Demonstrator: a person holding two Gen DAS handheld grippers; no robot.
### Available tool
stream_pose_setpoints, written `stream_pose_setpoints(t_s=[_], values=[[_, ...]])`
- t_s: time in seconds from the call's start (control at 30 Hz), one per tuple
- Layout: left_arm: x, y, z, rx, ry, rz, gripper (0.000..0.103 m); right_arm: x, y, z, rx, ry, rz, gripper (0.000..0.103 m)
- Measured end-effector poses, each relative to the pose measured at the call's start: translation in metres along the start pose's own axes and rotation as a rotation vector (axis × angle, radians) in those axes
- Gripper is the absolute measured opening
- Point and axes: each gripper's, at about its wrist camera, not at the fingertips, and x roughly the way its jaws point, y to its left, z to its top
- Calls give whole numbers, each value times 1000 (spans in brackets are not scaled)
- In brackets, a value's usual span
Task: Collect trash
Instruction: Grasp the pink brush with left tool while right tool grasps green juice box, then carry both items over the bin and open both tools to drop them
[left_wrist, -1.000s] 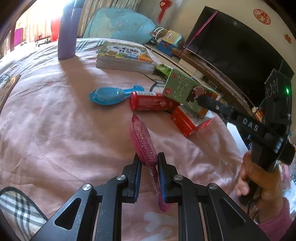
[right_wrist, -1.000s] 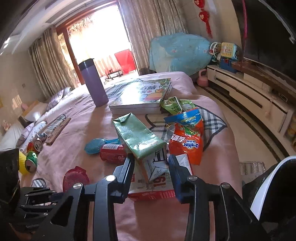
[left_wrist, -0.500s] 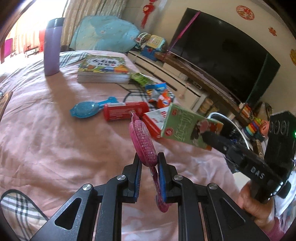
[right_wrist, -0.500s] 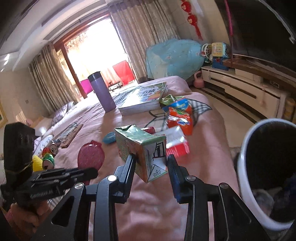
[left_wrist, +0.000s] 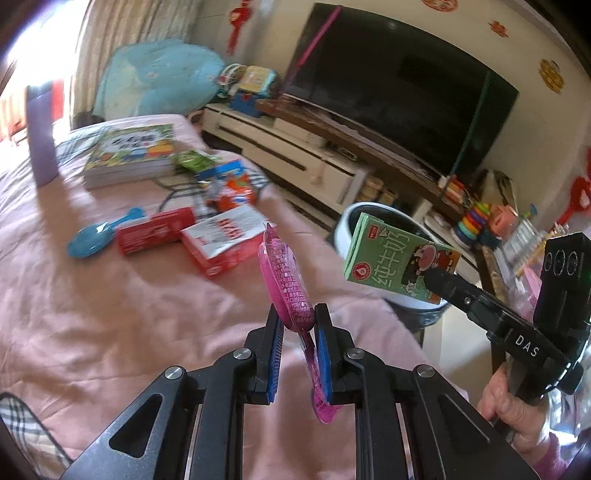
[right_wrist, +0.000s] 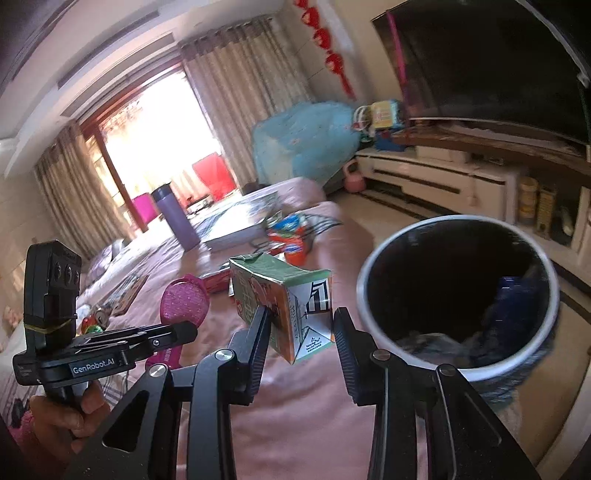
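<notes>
Left wrist view: the left tool (left_wrist: 298, 325) pinches a flat pink wrapper (left_wrist: 286, 277) edge-on between its blue-padded fingers (left_wrist: 276, 354), with the wrapper's upper part rising ahead of the tips and a tail hanging down between them. Ahead and to its left, on the pink bed (left_wrist: 110, 314), lie a red-and-white box (left_wrist: 221, 240), a red packet (left_wrist: 157, 230) and a blue spoon (left_wrist: 96, 240); farther off sit an orange snack bag (left_wrist: 236, 190), a stack of books (left_wrist: 133, 155) and a purple bottle (left_wrist: 41, 136). To its right, the right tool (left_wrist: 432, 278) holds a green milk carton (left_wrist: 399, 264) in the air in front of a white bin (left_wrist: 341, 227) that stands just beside the bed's edge.

In the right wrist view, the right tool (right_wrist: 301, 323) is clamped on the milk carton (right_wrist: 284, 299), whose folded end faces the camera. The bin (right_wrist: 458, 363) stands just to its right, its dark mouth open upward with crumpled rubbish inside. To its left, the left tool (right_wrist: 188, 330) holds the pink wrapper (right_wrist: 184, 306) upright above the bed (right_wrist: 295, 424). Beyond are the purple bottle (right_wrist: 177, 218) and the orange snack bag (right_wrist: 293, 247).
</notes>
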Motion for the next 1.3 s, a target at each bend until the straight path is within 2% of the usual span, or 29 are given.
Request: stream_pose_setpoints(t_s=[0.37,0.73,1.03,1.3], values=[[33,-48,16,80,26,-53,15,-34,-44,3,58,-54,-87,35],[77,-87,44,149,69,-93,15,-43,-82,6,103,-68,-154,35],[113,-103,72,174,100,-106,15,-42,-103,10,113,-56,-196,35],[149,-103,86,158,165,-112,16,-30,-111,14,99,-6,-226,35]])
